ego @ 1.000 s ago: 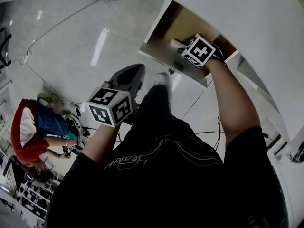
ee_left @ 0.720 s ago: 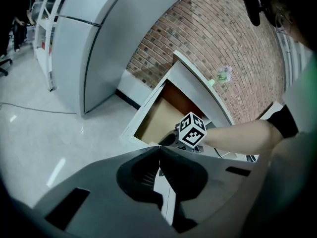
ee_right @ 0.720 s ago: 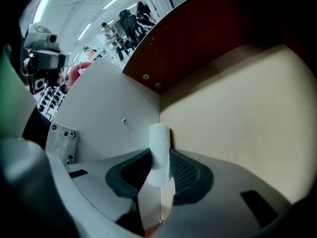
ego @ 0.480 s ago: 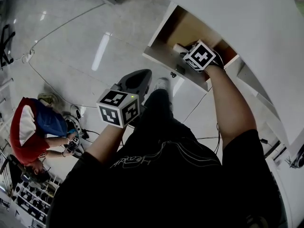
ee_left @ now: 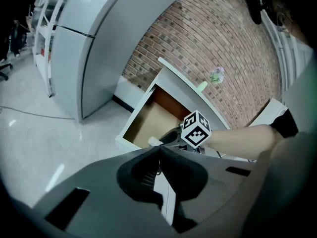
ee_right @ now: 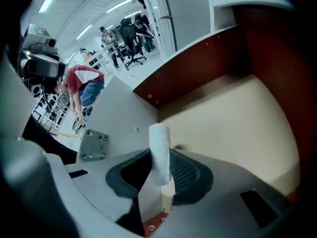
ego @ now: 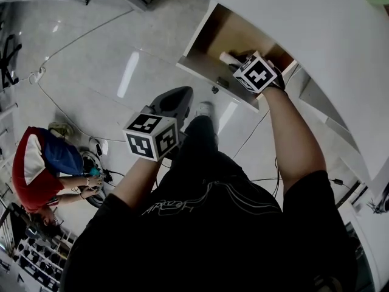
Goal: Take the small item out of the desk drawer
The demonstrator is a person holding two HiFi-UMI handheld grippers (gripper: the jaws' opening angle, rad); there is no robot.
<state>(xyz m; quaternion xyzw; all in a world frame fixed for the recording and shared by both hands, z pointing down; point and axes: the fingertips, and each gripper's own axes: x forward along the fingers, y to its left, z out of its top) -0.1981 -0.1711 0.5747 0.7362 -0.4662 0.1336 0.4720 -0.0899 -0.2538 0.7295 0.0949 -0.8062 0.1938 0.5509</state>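
I'm looking down on a glossy pale tiled floor (ego: 121, 53) that fills the left of the head view, with thin cables trailing over it. At the upper right is the broad white counter (ego: 316, 35). Under its edge, the white-fronted desk drawer with a tan wooden bottom and reddish-brown inner walls (ego: 216, 32) stands pulled out. A person in a red and blue top (ego: 42, 169) crouches on the floor at the far left, well apart from the drawer.

My left gripper (ee_left: 159, 148) hangs low over the floor beside the operator's dark-clothed leg and away from the drawer. Its jaws are pressed together with nothing between them.

My right gripper (ee_right: 159, 168) reaches into the open drawer near its front wall, with the marker cube facing up. Its jaws are at a middling width, clamped on the small white cylinder of soft-looking material (ee_right: 159, 148). A ribbed dark pad presses on each side of its lower part, and the upper part sticks out past the jaw tips. In the right gripper view the cylinder sits above the bare tan bottom, next to the front panel. I cannot tell whether its hidden lower end touches the drawer bottom.
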